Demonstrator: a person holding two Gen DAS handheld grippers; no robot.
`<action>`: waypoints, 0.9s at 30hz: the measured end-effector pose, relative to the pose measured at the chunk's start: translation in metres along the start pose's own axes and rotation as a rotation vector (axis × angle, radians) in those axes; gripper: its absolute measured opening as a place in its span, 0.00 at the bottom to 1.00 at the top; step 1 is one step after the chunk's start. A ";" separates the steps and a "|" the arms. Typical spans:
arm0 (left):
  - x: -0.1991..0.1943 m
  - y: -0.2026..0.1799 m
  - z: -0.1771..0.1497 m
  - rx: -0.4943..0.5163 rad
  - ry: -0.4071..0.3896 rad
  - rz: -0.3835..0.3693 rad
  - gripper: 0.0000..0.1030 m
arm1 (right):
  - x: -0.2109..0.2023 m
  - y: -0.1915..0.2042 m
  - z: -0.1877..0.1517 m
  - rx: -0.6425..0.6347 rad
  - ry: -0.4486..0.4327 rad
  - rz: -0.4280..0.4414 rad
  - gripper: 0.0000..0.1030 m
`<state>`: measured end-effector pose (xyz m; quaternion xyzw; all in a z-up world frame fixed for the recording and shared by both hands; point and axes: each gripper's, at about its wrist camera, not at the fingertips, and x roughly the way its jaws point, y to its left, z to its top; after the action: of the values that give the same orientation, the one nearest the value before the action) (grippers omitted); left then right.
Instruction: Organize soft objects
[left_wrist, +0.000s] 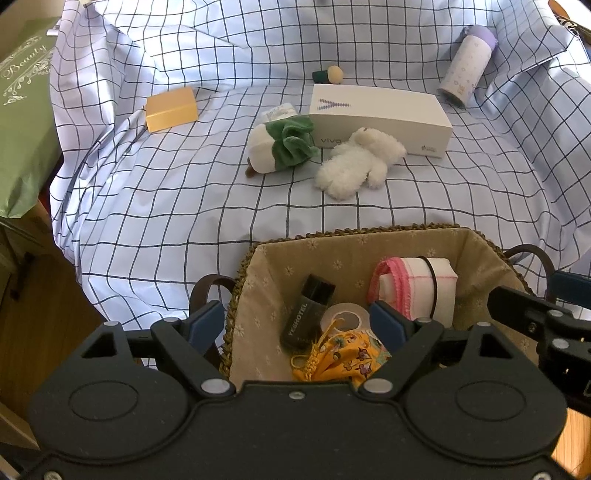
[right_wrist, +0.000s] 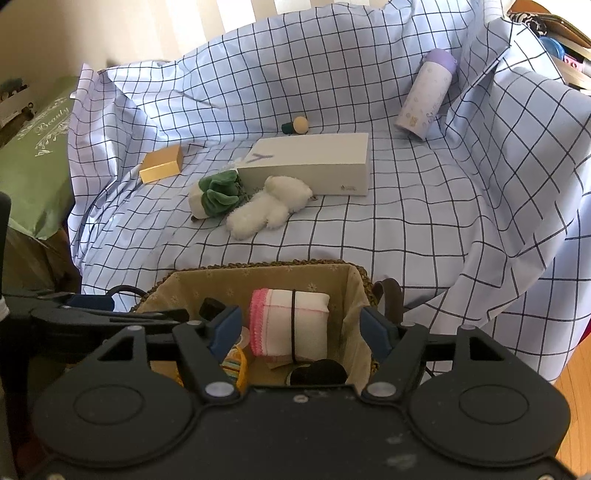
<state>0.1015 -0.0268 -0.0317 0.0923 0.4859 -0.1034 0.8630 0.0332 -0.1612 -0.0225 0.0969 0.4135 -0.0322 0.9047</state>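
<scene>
Both claws are held over the woven basket (left_wrist: 236, 280) at the near edge of the tabletop, which is draped in a blue checked cloth (left_wrist: 184, 206). The left claw (left_wrist: 299, 325) is seen spread wide, its blue pads apart, with nothing pressed between them; below the gap a dark bottle (left_wrist: 308, 314), a roll of clear tape (left_wrist: 345, 317) and a yellow patterned pouch (left_wrist: 343, 360) are seen lying in the basket. The right claw (right_wrist: 301, 330) is parted too, and no earlier view is offered for it. A folded white cloth with pink trim (right_wrist: 291, 325), bound by a black band, is framed between its pads, but neither pad is seen touching it; the cloth is resting in the basket, toward the right-hand wall. A dark round item is glimpsed beneath it, too hidden to be named.

Out in the middle of the tabletop, two soft toys are left lying: a fluffy white plush (left_wrist: 356, 162) and, just to its left, a white plush with green frills (left_wrist: 284, 147). Both are set against the front of a long white box (left_wrist: 380, 114). Farther back, a small cork-topped stopper (left_wrist: 328, 75) is seen; toward the far right corner a lilac-capped bottle (left_wrist: 467, 66) is lying tilted on its side; toward the left edge, a gold box (left_wrist: 170, 109) is placed.
</scene>
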 end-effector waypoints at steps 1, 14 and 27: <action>0.000 0.000 0.000 0.001 0.001 -0.001 0.81 | 0.000 0.000 0.000 0.003 0.002 0.001 0.69; 0.002 0.006 0.004 -0.012 0.008 -0.013 0.81 | 0.011 -0.004 0.005 0.032 0.034 -0.003 0.71; 0.004 0.015 0.019 -0.028 -0.027 -0.008 0.84 | 0.028 -0.001 0.017 0.046 0.053 0.002 0.73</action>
<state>0.1233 -0.0174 -0.0245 0.0771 0.4758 -0.1013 0.8703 0.0640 -0.1654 -0.0323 0.1191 0.4363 -0.0382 0.8910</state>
